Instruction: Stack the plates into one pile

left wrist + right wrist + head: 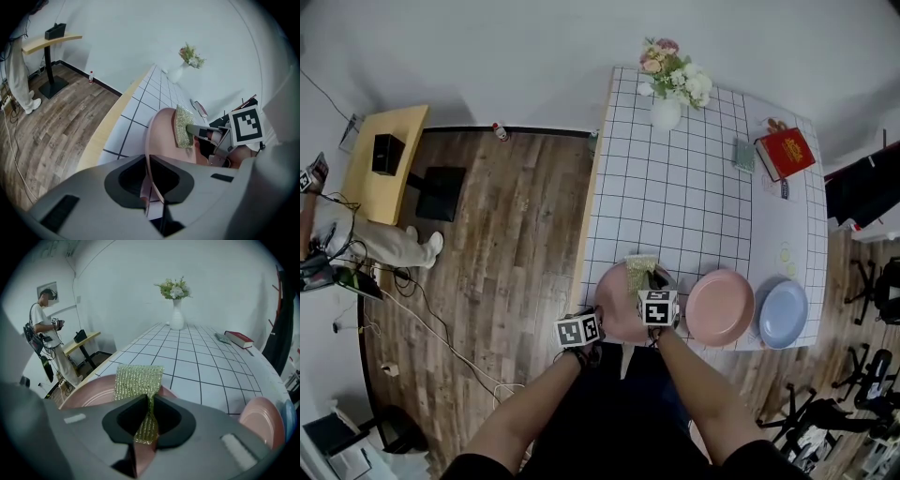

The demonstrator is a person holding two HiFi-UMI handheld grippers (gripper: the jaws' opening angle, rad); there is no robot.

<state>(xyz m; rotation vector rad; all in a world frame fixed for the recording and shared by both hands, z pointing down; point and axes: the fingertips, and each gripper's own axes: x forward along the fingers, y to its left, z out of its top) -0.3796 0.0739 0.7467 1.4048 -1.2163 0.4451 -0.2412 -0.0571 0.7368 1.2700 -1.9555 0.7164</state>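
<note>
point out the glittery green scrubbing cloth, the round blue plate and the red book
glittery green scrubbing cloth (138,380): right gripper view, its flat upper part
round blue plate (784,314): head view, the middle of its dish
red book (787,152): head view, the middle of its cover

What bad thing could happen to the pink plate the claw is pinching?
The left gripper pinches only the thin rim of the pink plate near the table edge; it might slip and drop to the floor. The green cloth in the right gripper, pressed hard, might push it loose.
</note>
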